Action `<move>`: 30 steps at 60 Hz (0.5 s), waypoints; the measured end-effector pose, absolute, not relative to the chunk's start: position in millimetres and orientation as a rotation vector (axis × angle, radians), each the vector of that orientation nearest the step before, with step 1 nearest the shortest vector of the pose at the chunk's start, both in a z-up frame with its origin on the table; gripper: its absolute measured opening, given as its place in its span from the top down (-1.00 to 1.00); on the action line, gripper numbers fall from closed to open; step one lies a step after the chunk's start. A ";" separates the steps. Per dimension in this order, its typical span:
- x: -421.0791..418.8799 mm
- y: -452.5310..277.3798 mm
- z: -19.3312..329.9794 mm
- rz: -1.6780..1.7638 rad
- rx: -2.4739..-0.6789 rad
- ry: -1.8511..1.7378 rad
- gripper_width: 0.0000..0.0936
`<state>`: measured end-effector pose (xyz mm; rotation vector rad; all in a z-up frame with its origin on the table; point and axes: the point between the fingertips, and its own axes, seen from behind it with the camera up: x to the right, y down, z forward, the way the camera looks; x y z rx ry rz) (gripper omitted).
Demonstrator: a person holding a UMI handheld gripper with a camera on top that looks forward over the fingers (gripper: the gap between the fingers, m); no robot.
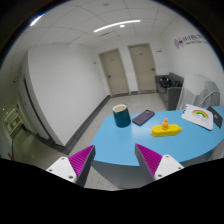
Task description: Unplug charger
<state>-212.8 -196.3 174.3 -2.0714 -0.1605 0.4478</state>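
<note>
Likely an office or meeting room, tiled ceiling [95,12], plain doors [113,72], blue table [130,140]

You see an evenly, brightly lit room: ceiling light strips [118,26] glow white overhead, casting only soft shadows on the blue table [120,140]. Strong fisheye distortion bends the walls and doors [127,70], and detail softens toward the edges.

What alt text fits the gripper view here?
The gripper hangs open above the near edge of a blue table, holding nothing. On the table beyond it sit a teal cup, a dark phone and a yellow toy.
</note>
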 end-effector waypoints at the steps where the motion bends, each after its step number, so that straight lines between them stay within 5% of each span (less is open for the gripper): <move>1: -208.3 -195.3 172.3 0.431 -2.080 -0.144 -0.77; 17: -145.2 -165.5 135.4 0.202 -2.126 -0.003 -0.76; 30: -67.0 -70.9 93.5 0.055 -2.104 -0.021 -0.76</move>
